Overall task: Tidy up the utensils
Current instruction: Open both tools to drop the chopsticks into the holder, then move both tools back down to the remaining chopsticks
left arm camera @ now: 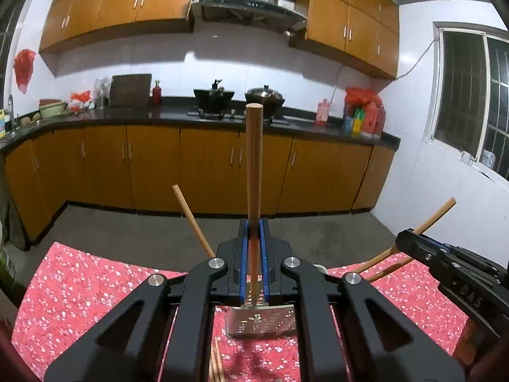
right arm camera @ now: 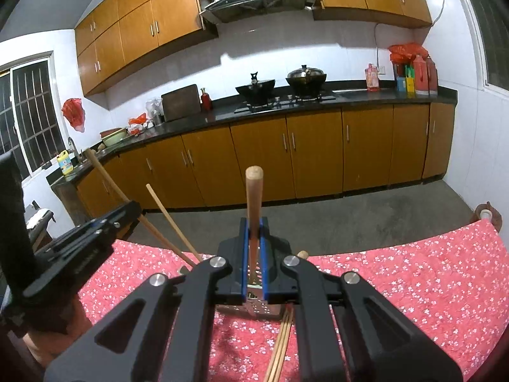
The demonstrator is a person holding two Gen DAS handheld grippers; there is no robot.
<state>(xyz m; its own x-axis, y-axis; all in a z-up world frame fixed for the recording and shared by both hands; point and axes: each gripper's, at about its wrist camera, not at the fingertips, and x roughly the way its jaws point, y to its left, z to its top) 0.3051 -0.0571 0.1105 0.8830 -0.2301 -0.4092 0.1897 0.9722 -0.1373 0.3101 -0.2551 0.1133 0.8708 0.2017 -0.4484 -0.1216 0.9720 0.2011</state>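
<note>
With both tongs, left gripper point(left arm camera: 253, 248) and right gripper point(right arm camera: 253, 242), clamped on a wooden-handled spatula each point(left arm camera: 254, 172) point(right arm camera: 253, 197) above the red tablecloth point(left arm camera: 82, 286), we should keep handles upright and lower them together gently.

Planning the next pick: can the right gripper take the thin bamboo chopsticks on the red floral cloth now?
Probably not: the right gripper is shut on a wooden-handled slotted metal spatula, though the chopsticks lie close beneath it.
</note>
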